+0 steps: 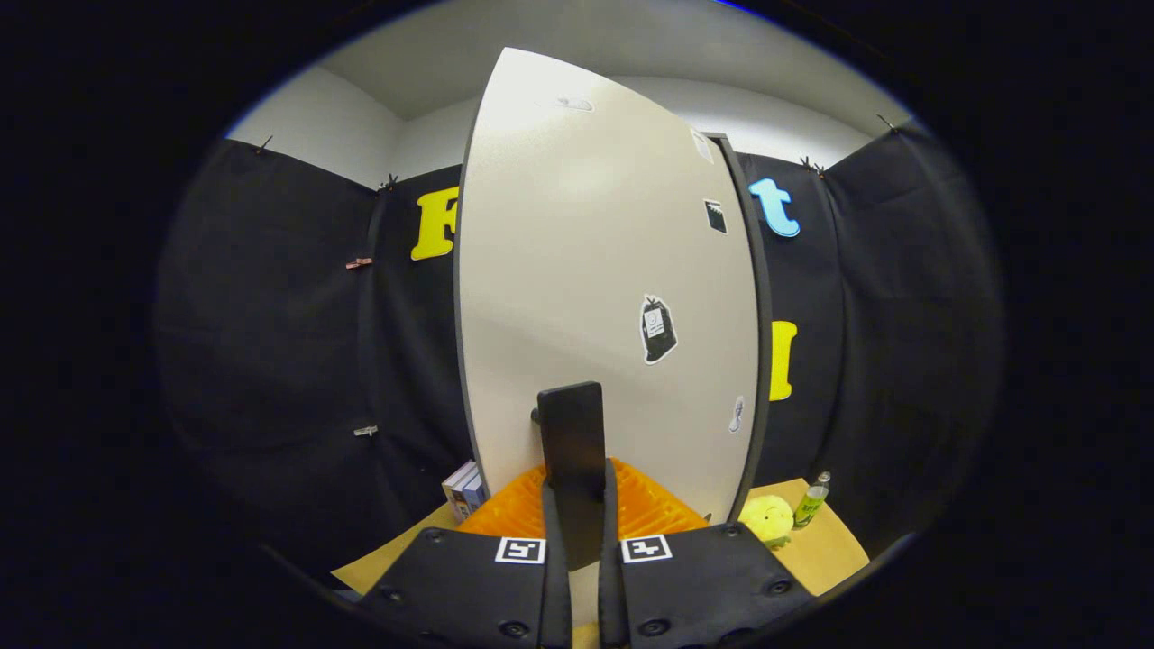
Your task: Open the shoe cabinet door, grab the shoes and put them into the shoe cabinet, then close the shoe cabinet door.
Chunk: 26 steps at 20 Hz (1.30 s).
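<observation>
Gripper [577,491]: the 2 fingers run forward from the bottom of the view and sit drawn in close, one either side of a dark upright handle [571,442]. Both appear to press on the handle's lower part, so the gripper reads as clenched on it; the contact itself is partly hidden behind the finger bodies, so this is probable rather than certain. Each finger body carries 1 square black-and-white marker near its inner edge.

The handle stands out from the face of the shoe cabinet door [595,288], low on the panel. The door is a tall pale panel with a dark edge band, directly ahead of the fingers and seen at an angle, its left edge nearer. Its face carries several small stickers: 1 dark bag-shaped sticker [658,329] to the right above the handle, smaller ones higher up and near the right edge.

Below the door, just beyond the fingers: a ribbed orange surface [649,509], lying on a tan tabletop [834,550].

Left of the orange surface, at the door's lower left corner: a small box [464,491], standing.

Right of the door's foot, on the tabletop: a yellow plush toy [768,520], and just beside it to the right a small green bottle [810,503], upright.
</observation>
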Each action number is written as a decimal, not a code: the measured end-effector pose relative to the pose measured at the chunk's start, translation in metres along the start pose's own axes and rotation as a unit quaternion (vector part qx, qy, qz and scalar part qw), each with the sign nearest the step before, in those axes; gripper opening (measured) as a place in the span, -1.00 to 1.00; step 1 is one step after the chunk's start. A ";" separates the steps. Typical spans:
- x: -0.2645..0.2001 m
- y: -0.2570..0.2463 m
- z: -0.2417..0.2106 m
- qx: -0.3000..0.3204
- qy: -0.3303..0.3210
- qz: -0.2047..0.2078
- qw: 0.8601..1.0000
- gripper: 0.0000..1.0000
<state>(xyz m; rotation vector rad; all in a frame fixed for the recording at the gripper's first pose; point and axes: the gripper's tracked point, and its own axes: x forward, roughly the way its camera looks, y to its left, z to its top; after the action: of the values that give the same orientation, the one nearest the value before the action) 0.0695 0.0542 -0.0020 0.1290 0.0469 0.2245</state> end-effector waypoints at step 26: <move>-0.082 -0.162 0.017 0.024 -0.017 -0.146 0.989 -0.70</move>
<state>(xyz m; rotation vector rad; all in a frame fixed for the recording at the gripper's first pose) 0.0262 -0.1225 -0.0037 0.1726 0.0361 -0.0713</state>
